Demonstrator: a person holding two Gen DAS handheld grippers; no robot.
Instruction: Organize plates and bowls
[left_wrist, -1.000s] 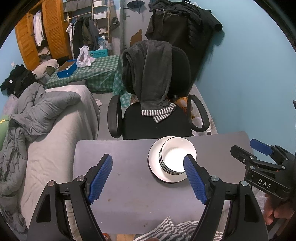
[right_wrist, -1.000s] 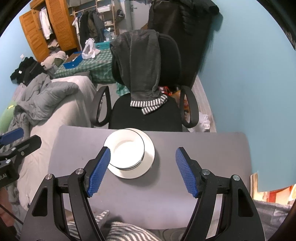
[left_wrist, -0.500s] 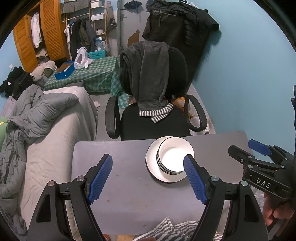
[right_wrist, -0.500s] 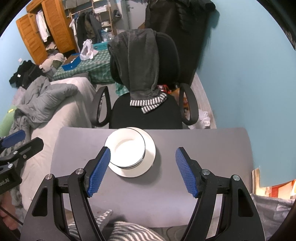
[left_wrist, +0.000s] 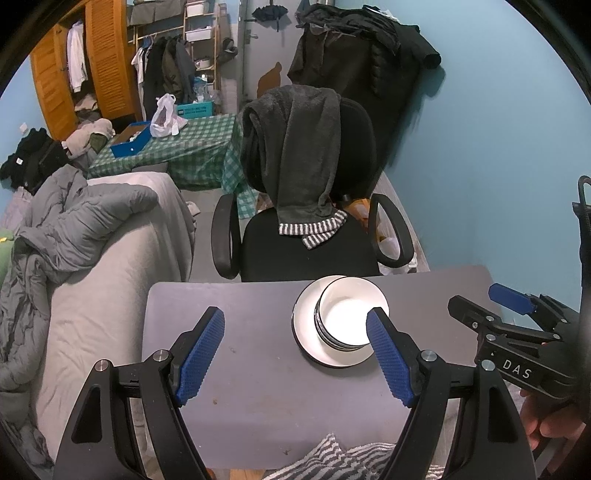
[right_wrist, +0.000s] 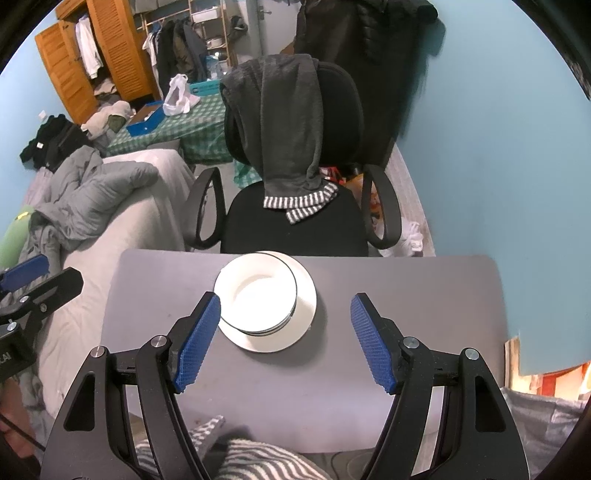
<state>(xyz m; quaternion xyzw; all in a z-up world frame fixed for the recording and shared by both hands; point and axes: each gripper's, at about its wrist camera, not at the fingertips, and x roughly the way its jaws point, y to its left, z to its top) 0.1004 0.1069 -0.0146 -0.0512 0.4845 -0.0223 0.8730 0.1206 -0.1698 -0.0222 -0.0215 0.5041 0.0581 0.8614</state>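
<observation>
A stack of white bowls (left_wrist: 347, 319) with dark rims sits on a white plate (left_wrist: 306, 347) at the far middle of the grey table (left_wrist: 258, 387). It also shows in the right wrist view, bowls (right_wrist: 258, 299) on the plate (right_wrist: 304, 314). My left gripper (left_wrist: 295, 350) is open and empty, held above the table's near side, left of the stack. My right gripper (right_wrist: 284, 339) is open and empty, above the table just in front of the stack. The right gripper also shows at the right edge of the left wrist view (left_wrist: 517, 325).
A black office chair (left_wrist: 306, 206) draped with a dark towel stands right behind the table's far edge. A bed with a grey duvet (left_wrist: 85, 236) lies to the left. A blue wall (left_wrist: 498, 147) is to the right. A striped cloth (right_wrist: 258, 458) lies at the near edge.
Both grippers have drawn back and up a little from the stack, so the table and bowls look smaller. Both stay open. The bowls and plate have not moved.
</observation>
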